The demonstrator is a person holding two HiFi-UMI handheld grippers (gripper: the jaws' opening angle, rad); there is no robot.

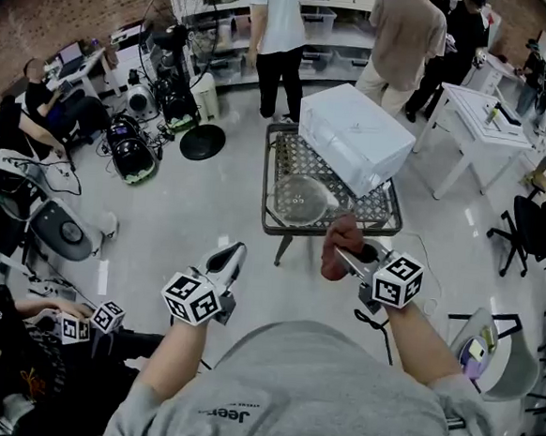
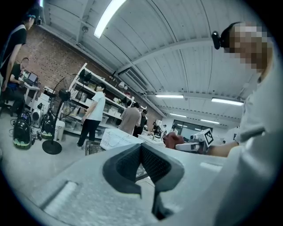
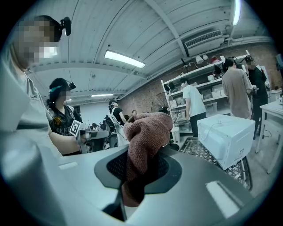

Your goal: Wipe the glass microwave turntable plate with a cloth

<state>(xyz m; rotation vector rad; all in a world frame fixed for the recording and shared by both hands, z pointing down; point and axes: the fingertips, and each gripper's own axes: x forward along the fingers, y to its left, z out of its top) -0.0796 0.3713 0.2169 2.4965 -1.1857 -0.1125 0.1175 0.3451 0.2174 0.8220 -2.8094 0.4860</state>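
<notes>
Currently, the right gripper (image 1: 339, 254) has its fingers clamped on a reddish-brown cloth (image 1: 343, 239). The cloth is pinched between the fingers and its free end bunches out beyond the fingertips, as the right gripper view shows. The left gripper (image 1: 236, 251) carries nothing, and the left gripper view shows its fingers (image 2: 128, 161) brought together at the tips. Both grippers are held off the worktop (image 1: 383, 213) on its near side. The right gripper is at the near edge and the left gripper is further left, over the floor (image 1: 189, 206). The glass turntable plate (image 1: 298, 201) lies flat on the mesh surface of the worktop, in the left half towards the near-left corner. It is apart from the cloth and from both grippers. A white microwave (image 1: 354, 139) occupies the far-right part of the worktop, just beside the plate. Several people (image 1: 278, 34) stand beyond the far edge, near the shelving (image 1: 326, 24).
</notes>
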